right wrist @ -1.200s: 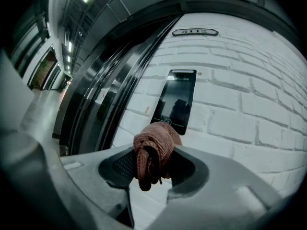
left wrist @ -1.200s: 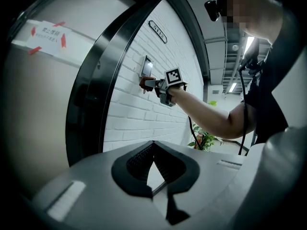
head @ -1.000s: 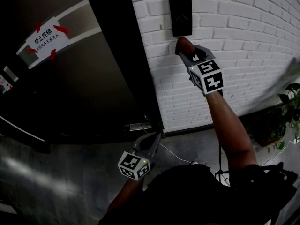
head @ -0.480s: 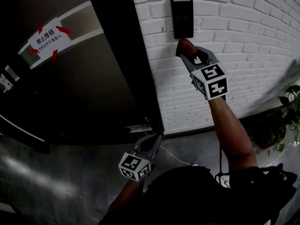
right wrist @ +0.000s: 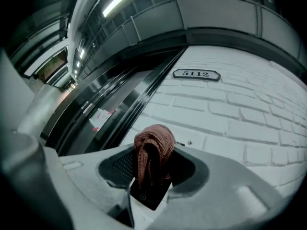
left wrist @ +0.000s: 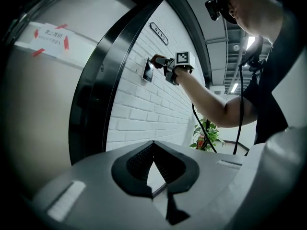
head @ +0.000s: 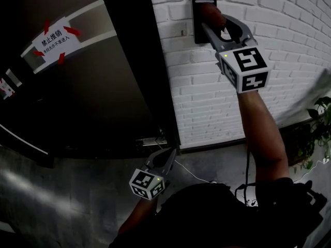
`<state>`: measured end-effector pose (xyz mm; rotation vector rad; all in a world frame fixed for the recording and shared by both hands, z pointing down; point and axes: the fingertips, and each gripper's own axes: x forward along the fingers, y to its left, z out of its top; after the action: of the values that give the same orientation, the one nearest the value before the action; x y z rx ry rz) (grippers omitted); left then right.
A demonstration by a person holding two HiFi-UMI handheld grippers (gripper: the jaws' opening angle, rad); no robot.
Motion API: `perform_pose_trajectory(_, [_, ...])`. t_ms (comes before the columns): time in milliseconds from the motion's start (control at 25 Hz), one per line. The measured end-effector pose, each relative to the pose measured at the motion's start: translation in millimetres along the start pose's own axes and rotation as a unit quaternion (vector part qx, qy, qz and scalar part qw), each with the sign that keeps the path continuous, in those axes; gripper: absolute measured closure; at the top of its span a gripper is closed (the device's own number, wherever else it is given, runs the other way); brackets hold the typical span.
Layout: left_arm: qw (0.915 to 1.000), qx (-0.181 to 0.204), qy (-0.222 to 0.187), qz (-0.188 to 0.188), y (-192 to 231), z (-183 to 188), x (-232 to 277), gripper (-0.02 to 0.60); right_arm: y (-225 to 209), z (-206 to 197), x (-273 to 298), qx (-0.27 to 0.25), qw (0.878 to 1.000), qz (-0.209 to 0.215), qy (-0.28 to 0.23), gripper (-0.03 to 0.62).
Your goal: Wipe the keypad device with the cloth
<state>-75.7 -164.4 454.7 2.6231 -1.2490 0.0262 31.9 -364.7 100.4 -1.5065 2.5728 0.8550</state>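
Knit cloth (right wrist: 153, 152) on glossy keypad device (right wrist: 151, 196)

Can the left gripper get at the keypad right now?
Probably not as things stand. The left gripper hangs low near the door's foot, far below the keypad, and the right gripper with the cloth sits in front of it.

The dark door frame (head: 145, 61) crowds your keypad device (head: 198, 33) on the left; bare brick wall (head: 289, 25) lies open on the right.

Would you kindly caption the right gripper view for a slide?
Right gripper, shut on the cloth, holds it over the keypad device on a brick wall.
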Motion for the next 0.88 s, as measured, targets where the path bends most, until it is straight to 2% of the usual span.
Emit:
perform_pose_trajectory(240, [0.9999,-0.001,-0.008,0.007,4.0,3.9,-1.3,0.565,-28.6,25.4,26.5,-0.008,0.999,-0.027,-0.015,0.448])
perform_pose_trajectory(520, [0.9997,-0.006,-0.012,0.019,12.0,2.6,-5.3,0.565,-29.5,16.1,49.3,-0.017,0.999,-0.03,-0.003,0.448])
perform_pose_trajectory(720, [0.9999,-0.01,-0.003,0.01,10.0,-1.3,-3.4,0.565,-25.1,10.5,46.9,-0.001,0.999,-0.032,-0.011,0.448])
perform_pose_trajectory(880, [1.0,-0.005,0.001,0.008,9.8,-0.8,-1.5,0.565,-20.9,2.2,44.7,-0.009,0.999,-0.034,-0.003,0.448])
